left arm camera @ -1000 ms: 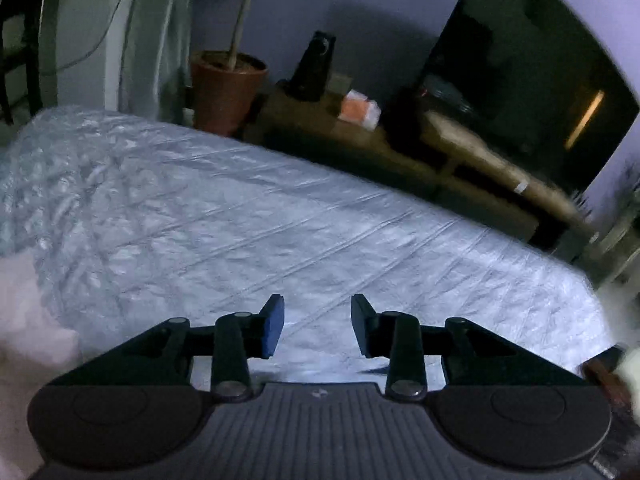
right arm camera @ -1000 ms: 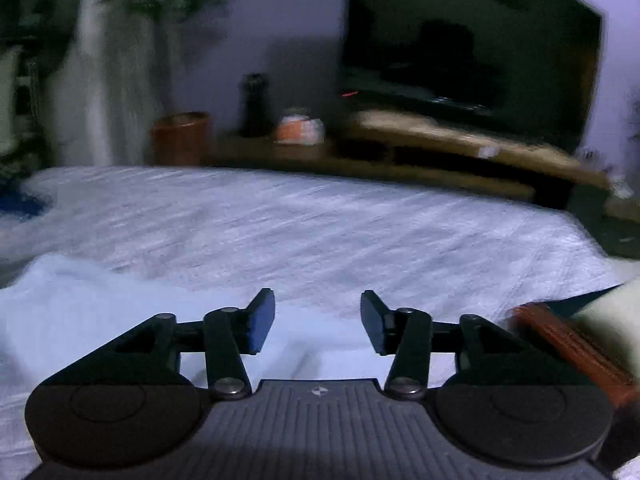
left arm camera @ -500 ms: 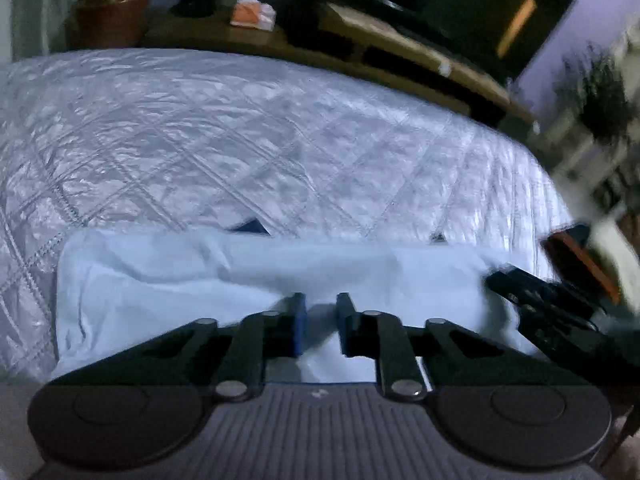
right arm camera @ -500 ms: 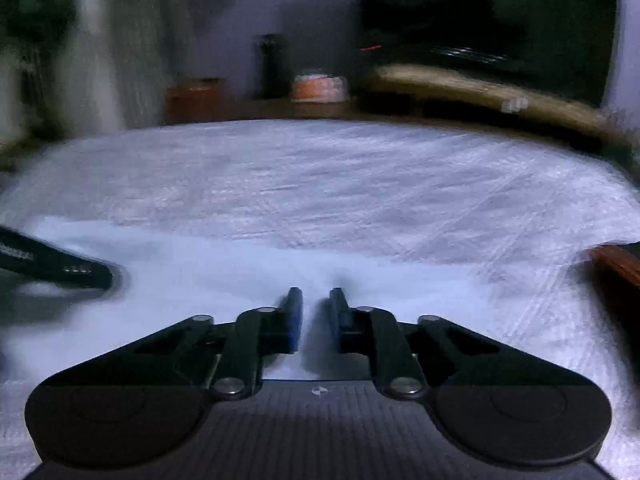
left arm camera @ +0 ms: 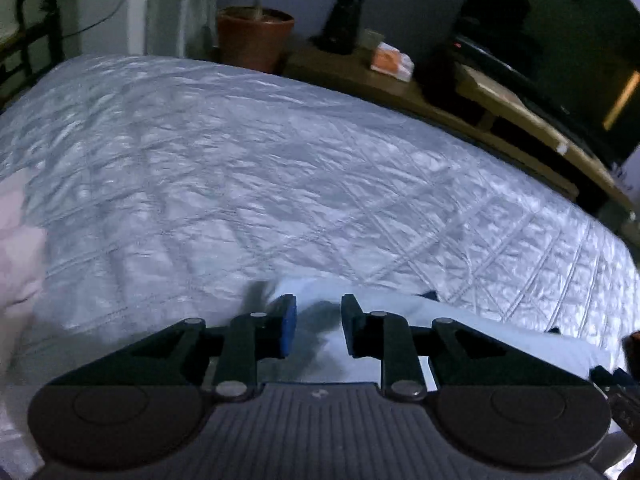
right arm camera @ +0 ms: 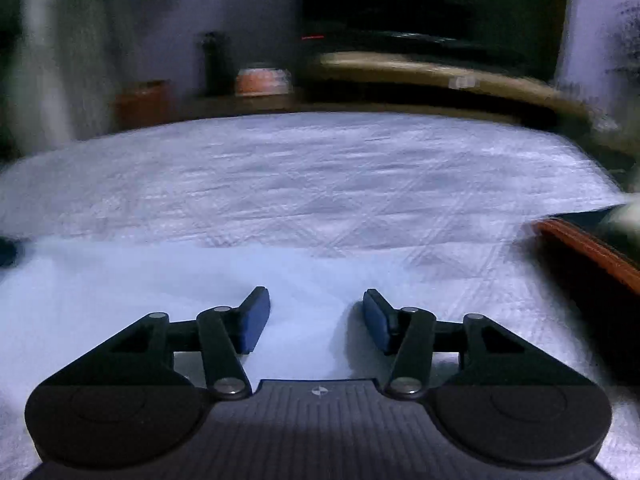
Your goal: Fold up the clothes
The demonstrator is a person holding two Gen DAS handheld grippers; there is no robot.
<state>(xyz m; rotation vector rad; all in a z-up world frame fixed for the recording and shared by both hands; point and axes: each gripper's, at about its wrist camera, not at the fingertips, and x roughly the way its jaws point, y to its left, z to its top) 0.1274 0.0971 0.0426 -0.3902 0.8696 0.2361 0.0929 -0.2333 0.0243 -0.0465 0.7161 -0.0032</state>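
Note:
A pale blue garment (left arm camera: 472, 324) lies flat on the quilted bed, also in the right wrist view (right arm camera: 160, 280). My left gripper (left arm camera: 318, 326) is open over the garment's left end, nothing between its fingers. My right gripper (right arm camera: 316, 320) is open wide just above the garment's right part, empty. A dark tip of the right tool (left arm camera: 616, 384) shows at the right edge of the left wrist view.
The grey-white quilted bedspread (left arm camera: 280, 168) stretches ahead. A pinkish cloth (left arm camera: 16, 248) lies at the left. An orange-edged object (right arm camera: 592, 248) sits at the bed's right side. Beyond the bed stand a plant pot (left arm camera: 254, 40), a wooden TV bench (right arm camera: 440, 72) and a television (left arm camera: 560, 40).
Both grippers were nearly shut over the garment half a second ago and have opened. The left gripper has swung left and tilted up; the garment stays flat on the bed.

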